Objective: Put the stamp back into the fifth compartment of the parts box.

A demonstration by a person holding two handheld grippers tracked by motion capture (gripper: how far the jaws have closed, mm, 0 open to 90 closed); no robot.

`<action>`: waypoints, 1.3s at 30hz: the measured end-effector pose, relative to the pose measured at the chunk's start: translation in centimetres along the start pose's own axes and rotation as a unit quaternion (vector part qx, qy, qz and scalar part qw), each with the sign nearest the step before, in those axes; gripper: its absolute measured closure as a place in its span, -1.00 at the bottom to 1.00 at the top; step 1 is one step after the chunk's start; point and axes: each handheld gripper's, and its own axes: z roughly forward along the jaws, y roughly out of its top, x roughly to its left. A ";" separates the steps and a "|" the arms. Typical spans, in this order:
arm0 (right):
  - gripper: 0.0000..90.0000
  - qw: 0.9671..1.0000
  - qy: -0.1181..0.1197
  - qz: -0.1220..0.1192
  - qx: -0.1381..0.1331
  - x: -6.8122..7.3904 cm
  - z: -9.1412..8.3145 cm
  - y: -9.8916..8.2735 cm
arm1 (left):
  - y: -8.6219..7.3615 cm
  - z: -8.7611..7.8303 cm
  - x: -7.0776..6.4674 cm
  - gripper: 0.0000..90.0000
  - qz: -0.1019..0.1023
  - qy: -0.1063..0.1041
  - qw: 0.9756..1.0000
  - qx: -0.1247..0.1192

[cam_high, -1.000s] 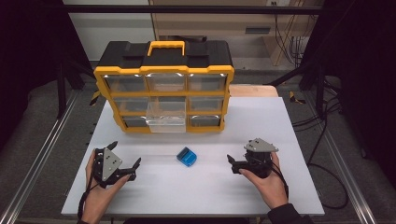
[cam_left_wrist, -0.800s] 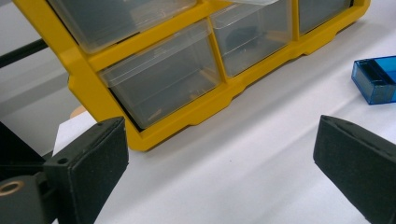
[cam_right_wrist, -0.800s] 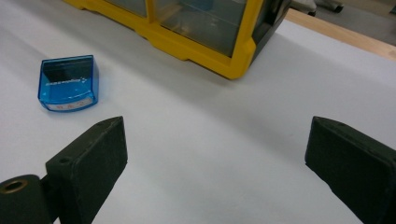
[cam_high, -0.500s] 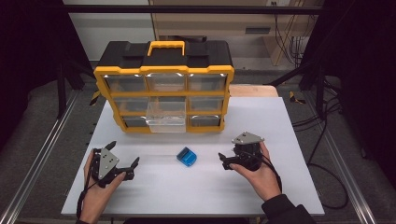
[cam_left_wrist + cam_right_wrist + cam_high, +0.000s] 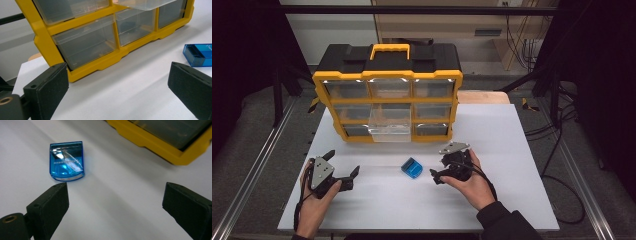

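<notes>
We see the blue box (image 5: 412,168) lying on the desk (image 5: 522,150), just ahead of our right gripper (image 5: 435,176), whose released fingers (image 5: 48,206) grasp nothing; left gripper (image 5: 353,176) likewise released.

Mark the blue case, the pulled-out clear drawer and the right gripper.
blue case (image 5: 66,161), right gripper view, middle of its clear blue lid.
pulled-out clear drawer (image 5: 389,132), high view, its front wall.
right gripper (image 5: 435,176), high view, midway between its open fingertips.
</notes>
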 end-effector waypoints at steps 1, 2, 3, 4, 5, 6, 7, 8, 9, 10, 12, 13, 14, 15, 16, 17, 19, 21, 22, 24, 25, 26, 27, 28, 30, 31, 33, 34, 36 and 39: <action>-0.84 1.000 0.002 0.001 0.004 0.2 0.3 0.1 | 0.0 0.0 0.0 -0.94 -0.001 -0.001 1.000 -0.001; -0.84 1.000 0.007 -0.003 0.010 0.5 0.7 0.4 | 0.0 0.0 0.0 -0.94 -0.004 -0.002 1.000 -0.001; -0.84 1.000 0.007 -0.003 0.010 0.5 0.7 0.4 | 0.0 0.0 0.0 -0.93 -0.004 -0.002 1.000 -0.001; -0.84 1.000 0.008 -0.003 0.012 0.6 0.9 0.6 | 0.0 0.0 0.0 -0.93 -0.004 -0.003 1.000 -0.001; -0.84 1.000 0.011 -0.008 0.013 0.8 1.0 0.7 | 0.0 0.0 0.0 -0.94 -0.005 -0.004 1.000 -0.002; -0.84 1.000 0.013 -0.011 0.014 1.0 1.2 0.9 | 0.0 0.0 0.0 -0.94 -0.005 -0.005 1.000 -0.003; -0.84 1.000 0.016 -0.014 0.016 1.2 1.3 1.0 | 0.0 0.0 0.1 -0.94 -0.007 -0.005 1.000 -0.003; -0.84 1.000 0.016 -0.016 0.016 1.3 1.5 1.2 | 0.0 0.0 0.1 -0.94 -0.008 -0.006 1.000 -0.004; -0.84 1.000 0.018 -0.016 0.017 1.5 1.6 1.3 | 0.0 0.0 0.1 -0.94 -0.009 -0.006 1.000 -0.005; -0.84 0.999 0.020 -0.017 0.019 1.8 1.8 1.5 | 0.0 -0.1 0.1 -0.94 -0.010 -0.007 1.000 -0.006; -0.84 0.999 0.021 -0.016 0.020 1.9 2.0 1.6 | 0.0 -0.1 0.2 -0.94 -0.012 -0.008 1.000 -0.007; -0.84 0.999 0.023 -0.018 0.025 2.1 2.2 1.6 | 0.0 -0.1 0.2 -0.94 -0.015 -0.007 1.000 -0.008; -0.84 0.999 0.023 -0.018 0.025 2.1 2.2 1.6 | 0.0 -0.1 0.2 -0.94 -0.015 -0.007 1.000 -0.008; -0.83 0.999 0.025 -0.022 0.028 2.3 2.4 1.6 | 0.0 -0.2 0.2 -0.94 -0.016 -0.007 1.000 -0.009; -0.83 0.999 0.026 -0.021 0.031 2.4 2.5 1.7 | 0.0 -0.2 0.2 -0.94 -0.019 -0.008 1.000 -0.009; -0.83 0.999 0.026 -0.021 0.031 2.4 2.5 1.7 | 0.0 -0.2 0.2 -0.94 -0.019 -0.008 1.000 -0.009; -0.82 0.999 0.031 -0.023 0.035 2.6 2.9 1.7 | 0.0 -0.2 0.2 -0.94 -0.018 -0.010 1.000 -0.012; -0.80 0.998 0.033 -0.025 0.039 2.8 3.1 1.8 | 0.0 -0.1 0.2 -0.94 -0.023 -0.013 1.000 -0.013; -0.80 0.998 0.033 -0.025 0.039 2.8 3.1 1.8 | 0.0 -0.1 0.2 -0.94 -0.023 -0.013 1.000 -0.013; -0.78 0.998 0.035 -0.025 0.040 2.9 3.3 1.9 | 0.0 -0.1 0.2 -0.94 -0.027 -0.015 0.999 -0.015; -0.77 0.998 0.034 -0.025 0.041 2.9 3.4 1.9 | 0.0 -0.1 0.2 -0.94 -0.027 -0.015 0.999 -0.015; -0.76 0.998 0.033 -0.024 0.043 3.0 3.5 2.0 | 0.0 -0.1 0.2 -0.94 -0.027 -0.015 0.999 -0.015; -0.73 0.998 0.035 -0.021 0.045 3.0 3.5 2.0 | 0.0 -0.1 0.2 -0.94 -0.027 -0.016 0.999 -0.015; -0.72 0.998 0.037 -0.019 0.046 3.0 3.6 2.1 | 0.0 -0.1 0.2 -0.94 -0.026 -0.016 0.999 -0.015; -0.70 0.998 0.039 -0.017 0.048 3.0 3.8 2.2 | 0.1 -0.1 0.2 -0.94 -0.027 -0.018 0.999 -0.015; -0.68 0.998 0.038 -0.015 0.049 3.0 3.9 2.3 | 0.1 -0.1 0.2 -0.94 -0.027 -0.018 0.999 -0.015; -0.64 0.998 0.040 -0.015 0.051 3.0 4.2 2.4 | 0.1 -0.1 0.1 -0.94 -0.027 -0.018 0.999 -0.014; -0.62 0.998 0.043 -0.013 0.050 3.0 4.4 2.5 | 0.0 -0.1 0.1 -0.94 -0.027 -0.019 0.999 -0.014; -0.62 0.998 0.044 -0.010 0.051 3.1 4.5 2.6 | 0.0 0.0 0.1 -0.94 -0.027 -0.019 0.999 -0.013; -0.56 0.997 0.057 -0.008 0.052 3.5 5.0 2.8 | 0.0 0.0 0.1 -0.94 -0.028 -0.019 0.999 -0.013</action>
